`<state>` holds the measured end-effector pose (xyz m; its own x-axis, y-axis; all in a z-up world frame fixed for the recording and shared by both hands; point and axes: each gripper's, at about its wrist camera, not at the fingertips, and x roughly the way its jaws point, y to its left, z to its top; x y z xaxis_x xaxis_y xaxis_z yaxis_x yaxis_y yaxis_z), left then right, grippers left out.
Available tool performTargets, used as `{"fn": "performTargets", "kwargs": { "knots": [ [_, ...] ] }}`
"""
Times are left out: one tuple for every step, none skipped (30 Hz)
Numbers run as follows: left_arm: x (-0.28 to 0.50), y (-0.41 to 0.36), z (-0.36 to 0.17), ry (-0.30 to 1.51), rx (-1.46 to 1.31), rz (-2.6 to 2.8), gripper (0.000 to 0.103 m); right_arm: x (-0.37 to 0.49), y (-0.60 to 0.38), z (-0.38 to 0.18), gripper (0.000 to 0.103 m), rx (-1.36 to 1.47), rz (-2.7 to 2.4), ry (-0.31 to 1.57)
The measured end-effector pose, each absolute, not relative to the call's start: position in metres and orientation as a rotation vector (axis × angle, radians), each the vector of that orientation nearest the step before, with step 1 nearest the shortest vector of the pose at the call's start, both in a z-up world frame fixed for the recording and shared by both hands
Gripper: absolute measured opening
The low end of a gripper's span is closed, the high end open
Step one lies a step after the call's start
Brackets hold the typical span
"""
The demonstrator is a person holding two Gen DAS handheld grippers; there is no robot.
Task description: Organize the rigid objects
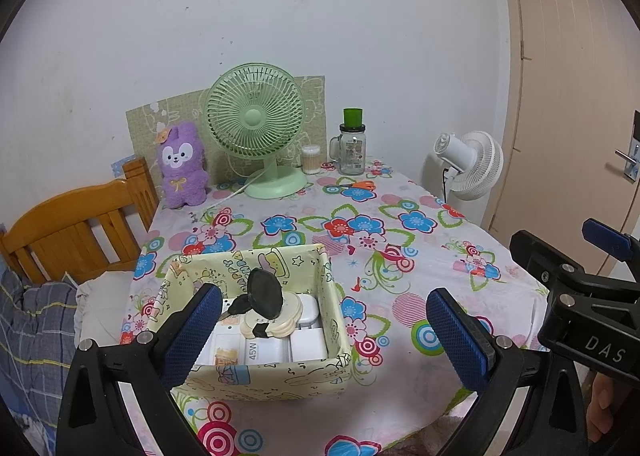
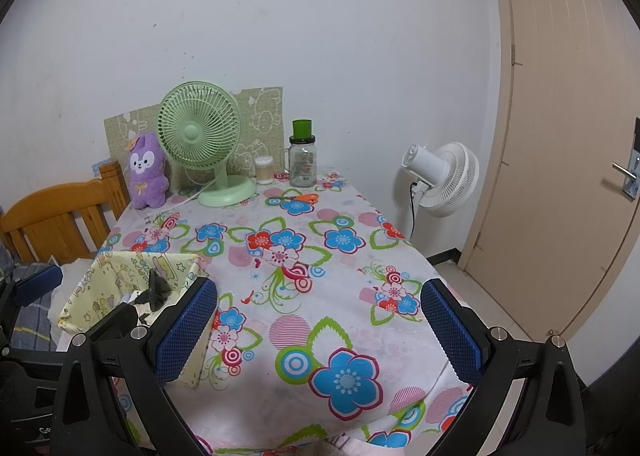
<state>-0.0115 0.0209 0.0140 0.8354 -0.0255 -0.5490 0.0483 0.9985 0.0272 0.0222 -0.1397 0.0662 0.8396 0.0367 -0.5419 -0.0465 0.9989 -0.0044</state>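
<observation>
A pale yellow cartoon-print storage box (image 1: 280, 376) sits on the floral tablecloth near the front left; it also shows in the right wrist view (image 2: 100, 288). Inside lie white charger blocks (image 1: 272, 348), a cream panda-shaped item (image 1: 276, 322) and a black round mirror with a key (image 1: 264, 294). My left gripper (image 1: 326, 334) is open and empty, held just in front of the box. My right gripper (image 2: 320, 330) is open and empty, over the tablecloth to the right of the box. Orange-handled scissors (image 1: 354, 185) lie at the back of the table.
At the back stand a green desk fan (image 1: 256, 127), a purple plush rabbit (image 1: 182, 165), a cotton-swab tub (image 1: 311, 159) and a glass jar with a green cup on top (image 1: 352, 143). A wooden bed frame (image 1: 72, 232) is left, a white floor fan (image 2: 442, 179) and door right.
</observation>
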Motion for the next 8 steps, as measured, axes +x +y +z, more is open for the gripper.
{"fn": "performTargets", "kwargs": {
  "knots": [
    [-0.0111, 0.021, 0.0139, 0.581, 0.04, -0.039, 0.103, 0.0223, -0.1399, 0.066, 0.103, -0.017, 0.043, 0.572],
    [-0.0111, 0.0209, 0.0138, 0.581, 0.039, -0.039, 0.103, 0.0224, -0.1405, 0.0659, 0.103, -0.018, 0.043, 0.571],
    [-0.0112, 0.021, 0.0137, 0.581, 0.04, -0.039, 0.103, 0.0228, -0.141, 0.0657, 0.103, -0.019, 0.043, 0.57],
    [-0.0109, 0.02, 0.0134, 0.58, 0.04, -0.039, 0.103, 0.0236, -0.1418, 0.0655, 0.103, -0.02, 0.045, 0.569],
    [-0.011, 0.0212, 0.0136, 0.579, 0.038, -0.039, 0.103, 0.0243, -0.1421, 0.0655, 0.103, -0.02, 0.047, 0.57],
    [-0.0101, 0.0216, 0.013, 0.579, 0.035, -0.039, 0.103, 0.0244, -0.1418, 0.0655, 0.103, -0.02, 0.048, 0.57],
    [-0.0092, 0.0217, 0.0121, 0.58, 0.031, -0.037, 0.103, 0.0258, -0.142, 0.0653, 0.103, -0.019, 0.051, 0.572],
    [-0.0071, 0.0218, 0.0107, 0.583, 0.027, -0.036, 0.103, 0.0277, -0.143, 0.0644, 0.103, -0.018, 0.054, 0.575]
  ]
}}
